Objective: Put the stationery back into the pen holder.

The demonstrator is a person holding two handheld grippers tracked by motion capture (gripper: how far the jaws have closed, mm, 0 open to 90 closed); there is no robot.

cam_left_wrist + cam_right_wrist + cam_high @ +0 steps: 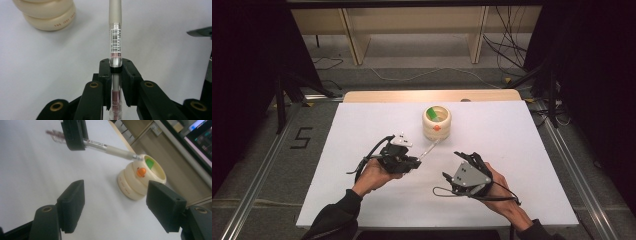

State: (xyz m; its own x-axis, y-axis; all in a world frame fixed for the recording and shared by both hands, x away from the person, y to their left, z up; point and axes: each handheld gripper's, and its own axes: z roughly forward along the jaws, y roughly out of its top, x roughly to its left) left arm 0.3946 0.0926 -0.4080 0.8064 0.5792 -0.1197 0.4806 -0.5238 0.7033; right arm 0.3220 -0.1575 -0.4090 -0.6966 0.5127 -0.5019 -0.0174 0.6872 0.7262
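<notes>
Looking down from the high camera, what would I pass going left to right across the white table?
Left tool gripping a pen → cream round pot with a green piece inside → right tool, jaws spread with nothing between them.

Both forearms wear dark sleeves, each hand carrying a black gripper: the left gripper [416, 161] trails black cable loops and has brass-ringed screw holes, the right gripper [463, 159] bears a grey three-cornered plate and thin black cable
</notes>
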